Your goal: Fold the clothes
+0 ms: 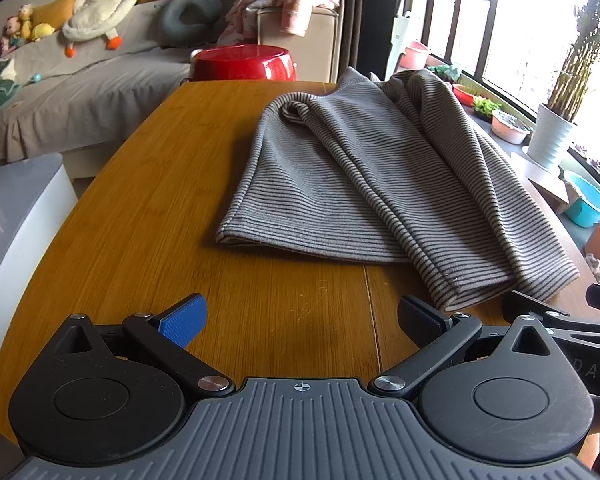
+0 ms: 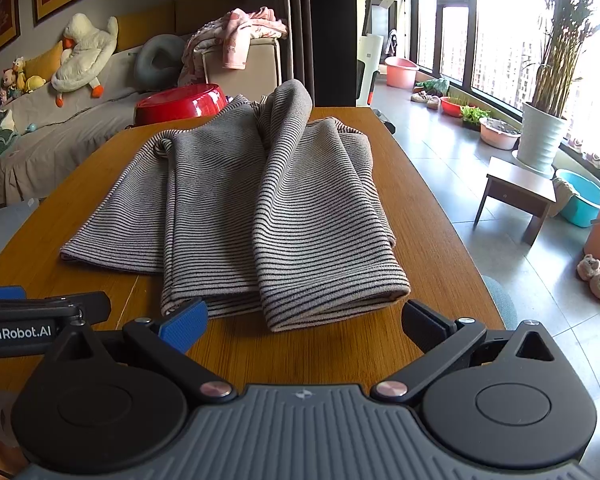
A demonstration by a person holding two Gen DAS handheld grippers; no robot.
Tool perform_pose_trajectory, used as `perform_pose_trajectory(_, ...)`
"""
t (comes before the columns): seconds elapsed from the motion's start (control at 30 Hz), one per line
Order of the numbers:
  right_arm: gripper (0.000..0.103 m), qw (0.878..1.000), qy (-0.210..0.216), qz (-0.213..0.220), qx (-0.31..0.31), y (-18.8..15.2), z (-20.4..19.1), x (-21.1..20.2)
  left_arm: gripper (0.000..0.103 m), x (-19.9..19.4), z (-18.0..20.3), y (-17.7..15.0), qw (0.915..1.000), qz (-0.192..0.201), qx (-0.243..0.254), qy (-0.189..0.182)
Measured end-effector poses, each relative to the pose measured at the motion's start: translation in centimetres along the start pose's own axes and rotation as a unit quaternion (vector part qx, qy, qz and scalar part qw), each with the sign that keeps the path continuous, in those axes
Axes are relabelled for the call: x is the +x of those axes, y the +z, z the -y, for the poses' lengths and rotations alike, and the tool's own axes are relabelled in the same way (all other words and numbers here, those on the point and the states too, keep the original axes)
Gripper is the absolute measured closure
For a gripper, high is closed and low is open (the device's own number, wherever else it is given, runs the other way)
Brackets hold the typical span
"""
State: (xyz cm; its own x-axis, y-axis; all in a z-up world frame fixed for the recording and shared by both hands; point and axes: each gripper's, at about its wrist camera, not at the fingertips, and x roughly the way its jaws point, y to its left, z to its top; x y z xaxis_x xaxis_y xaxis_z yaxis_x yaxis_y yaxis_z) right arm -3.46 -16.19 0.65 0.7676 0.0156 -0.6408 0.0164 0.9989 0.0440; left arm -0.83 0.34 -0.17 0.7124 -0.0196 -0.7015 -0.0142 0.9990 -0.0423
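A grey striped garment [image 1: 364, 184] lies loosely folded in lengthwise layers on the wooden table [image 1: 148, 208]. In the right wrist view the same garment [image 2: 260, 208] has its hem end right before the fingers. My left gripper [image 1: 302, 318] is open above bare wood, short of the garment's near corner. My right gripper [image 2: 304, 320] is open too, its blue fingertip [image 2: 184, 322] close to the hem; nothing sits between its fingers. The right gripper's body [image 1: 568, 316] shows at the left view's right edge, and the left gripper's body [image 2: 40, 316] shows at the right view's left edge.
A red basin [image 1: 244, 62] stands beyond the table's far end, with a grey sofa [image 1: 80, 92] holding plush toys behind it. A small stool [image 2: 516, 196], tubs and a potted plant [image 2: 544, 136] are on the floor by the window. A white box [image 1: 16, 216] sits left of the table.
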Motion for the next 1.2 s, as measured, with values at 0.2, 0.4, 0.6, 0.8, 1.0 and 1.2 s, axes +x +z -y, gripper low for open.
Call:
perform_pose_trajectory(0.2, 0.000, 1.000, -0.002, -0.006, -0.001, 0.2, 0.1, 0.5, 0.000, 0.4, 0.0, 0.4, 1.0000, -0.001, 0.003, -0.005)
perform_pose_trajectory(0.4, 0.000, 1.000, -0.014, -0.008, -0.005, 1.5, 0.9, 1.7, 0.000, 1.7, -0.3, 2.8, 0.9996, 0.001, 0.002, -0.028)
perform_pose_trajectory(0.6, 0.000, 1.000, -0.012, 0.015, -0.011, 5.1, 2.2, 3.3, 0.000, 4.8, -0.4, 6.3, 0.9966, -0.011, -0.018, -0.079)
perform_pose_trajectory(0.8, 0.000, 0.997, 0.031, 0.070, -0.004, 9.8, 3.8, 6.6, 0.000, 9.0, -0.3, 9.7, 0.9889, -0.029, -0.063, -0.131)
perform_pose_trajectory(1.0, 0.000, 0.985, 0.122, 0.030, 0.119, 14.4, 6.3, 13.1, 0.000, 12.4, 0.8, 12.8, 0.9907, -0.012, -0.047, -0.127)
perform_pose_trajectory(1.2, 0.000, 0.979, 0.159, -0.012, 0.130, 12.9, 5.7, 17.7, 0.000, 14.2, 0.5, 12.3, 0.9908, -0.012, -0.039, -0.129)
